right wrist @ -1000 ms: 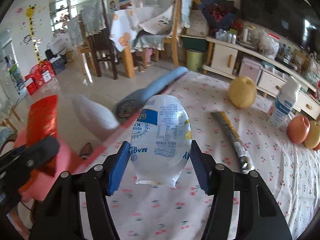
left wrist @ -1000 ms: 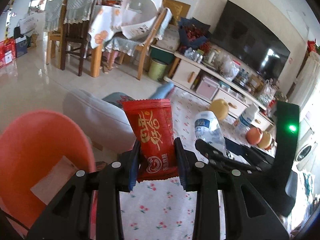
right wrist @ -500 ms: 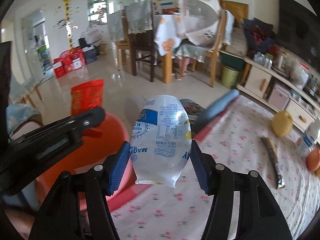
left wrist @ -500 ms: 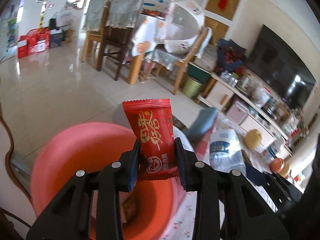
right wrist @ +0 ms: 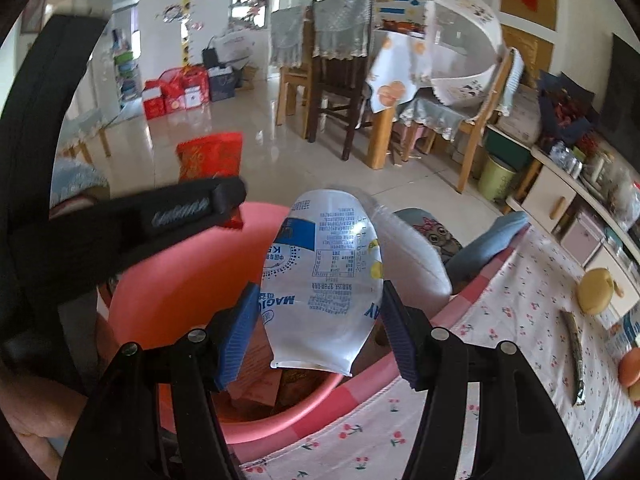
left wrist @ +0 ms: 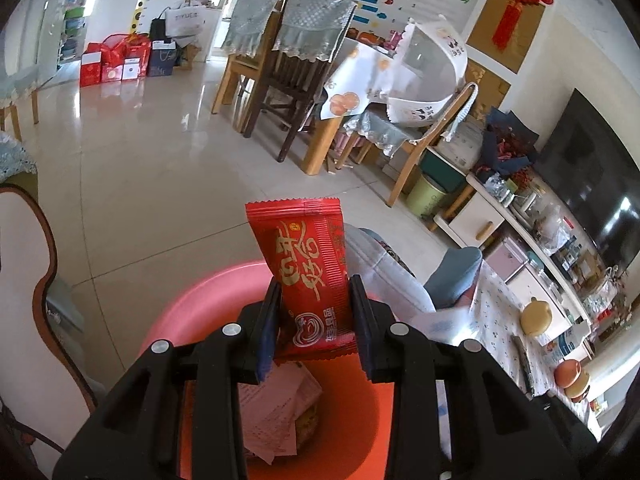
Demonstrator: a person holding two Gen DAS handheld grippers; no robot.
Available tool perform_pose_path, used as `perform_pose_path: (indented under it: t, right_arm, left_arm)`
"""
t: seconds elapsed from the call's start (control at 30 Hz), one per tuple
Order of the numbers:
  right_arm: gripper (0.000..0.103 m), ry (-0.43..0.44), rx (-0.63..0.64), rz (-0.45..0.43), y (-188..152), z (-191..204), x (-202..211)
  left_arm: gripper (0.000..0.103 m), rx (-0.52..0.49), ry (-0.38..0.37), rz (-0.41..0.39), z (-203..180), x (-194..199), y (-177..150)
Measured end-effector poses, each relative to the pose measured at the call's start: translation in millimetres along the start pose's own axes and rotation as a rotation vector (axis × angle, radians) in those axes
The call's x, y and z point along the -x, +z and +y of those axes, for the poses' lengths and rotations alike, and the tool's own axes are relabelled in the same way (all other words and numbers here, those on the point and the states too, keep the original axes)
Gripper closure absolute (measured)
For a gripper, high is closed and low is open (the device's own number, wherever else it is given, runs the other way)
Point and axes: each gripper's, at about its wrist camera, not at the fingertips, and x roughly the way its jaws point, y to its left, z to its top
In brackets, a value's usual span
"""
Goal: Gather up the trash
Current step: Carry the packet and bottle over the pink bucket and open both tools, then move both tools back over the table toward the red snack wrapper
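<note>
My left gripper (left wrist: pixel 314 322) is shut on a red snack wrapper (left wrist: pixel 306 272) that stands upright between its pads, right above the pink bin (left wrist: pixel 192 300). Crumpled paper and other trash (left wrist: pixel 276 408) lie inside the bin. My right gripper (right wrist: pixel 318 332) is shut on a crushed clear plastic bottle with a blue and white label (right wrist: pixel 324 280), held over the near rim of the same pink bin (right wrist: pixel 160 304). From the right wrist view, the left gripper's black body (right wrist: pixel 120 224) and the red wrapper (right wrist: pixel 210 156) show at the left.
A table with a cherry-print cloth (right wrist: pixel 500 320) sits to the right of the bin, carrying a yellow fruit (right wrist: pixel 596 292), a dark wrapper strip (right wrist: pixel 576 356) and orange fruits (left wrist: pixel 570 372). A cushion (right wrist: pixel 416 256) lies beyond the bin. Dining chairs (left wrist: pixel 296 80) stand across the tiled floor.
Both grippers swung left from over the table to above the pink bin, each still holding its item. The bin's inside has come into view under the wrapper and the bottle.
</note>
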Motion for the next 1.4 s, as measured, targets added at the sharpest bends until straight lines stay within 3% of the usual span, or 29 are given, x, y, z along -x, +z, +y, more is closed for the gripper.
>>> perform_pose_path:
  t: [0.07, 0.13, 0.2, 0.33, 0.53, 0.83, 0.9, 1.1, 1.4]
  right_arm:
    - [0.041, -0.018, 0.024, 0.024, -6, 6, -9]
    - [0.034, -0.026, 0.015, 0.058, -12, 5, -15]
    - [0.026, -0.038, -0.024, 0.056, -18, -2, -12]
    - [0.021, -0.054, -0.117, 0.031, -30, -23, 10]
    - [0.019, -0.109, -0.185, 0.016, -50, -41, 39]
    - [0.018, -0.195, -0.187, -0.004, -78, -51, 73]
    - [0.014, -0.211, -0.176, -0.025, -84, -53, 81]
    - [0.009, -0.318, -0.138, -0.048, -105, -57, 104]
    - [0.005, -0.371, -0.118, -0.054, -136, -62, 127]
  left_arm:
    - [0.065, 0.004, 0.025, -0.004, 0, -1, -1]
    - [0.037, 0.003, 0.056, -0.001, 2, -1, -2]
    - [0.030, -0.003, 0.074, 0.009, 2, -4, -2]
    - [0.022, -0.035, 0.078, 0.011, -3, -6, -3]
    - [0.018, -0.146, 0.024, -0.006, -27, -5, -14]
    - [0.014, -0.362, -0.106, -0.109, -73, 9, -34]
    - [0.014, -0.415, -0.132, -0.139, -86, 14, -41]
    - [0.014, -0.452, -0.185, -0.115, -110, 19, -50]
    - [0.014, -0.513, -0.254, -0.053, -135, 22, -66]
